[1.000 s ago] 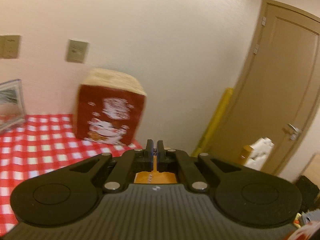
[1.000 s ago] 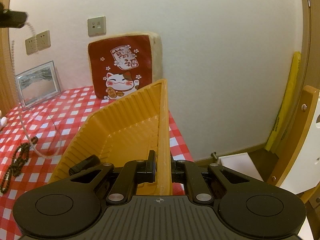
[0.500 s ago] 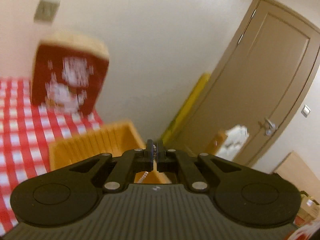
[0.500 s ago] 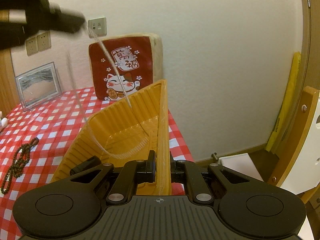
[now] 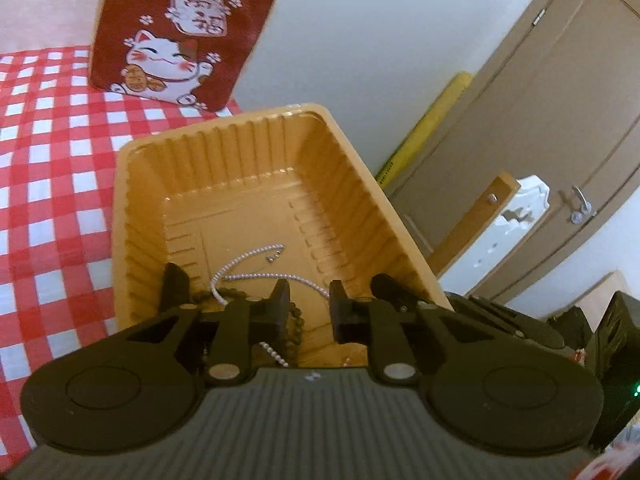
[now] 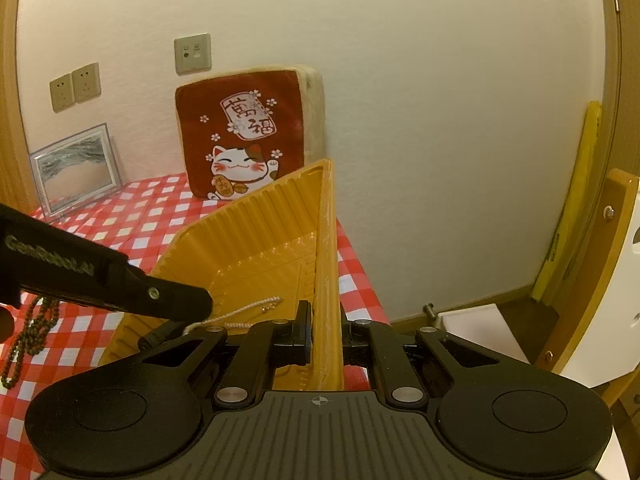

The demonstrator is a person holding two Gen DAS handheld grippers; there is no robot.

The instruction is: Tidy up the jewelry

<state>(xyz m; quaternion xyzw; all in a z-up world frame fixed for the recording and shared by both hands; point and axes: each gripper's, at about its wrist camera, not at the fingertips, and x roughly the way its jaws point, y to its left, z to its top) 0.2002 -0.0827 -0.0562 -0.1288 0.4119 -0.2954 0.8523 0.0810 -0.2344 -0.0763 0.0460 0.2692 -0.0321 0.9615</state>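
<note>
Item: my left gripper, jaws spread, nothing between them, poised over the orange tray.
Item: silver bead chain, lying loose on the tray floor, partly draped over a dark bead strand.
Item: my right gripper, pinching the tray's near wall.
Item: brown bead necklace, on the checked tablecloth, left of the tray.

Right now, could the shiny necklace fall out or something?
Maybe. The right gripper pinches one wall of the orange tray, which sits near the table edge; a tug might tip it off. The open left gripper hovers right over the silver chain, so pulling away carelessly could snag it.
</note>
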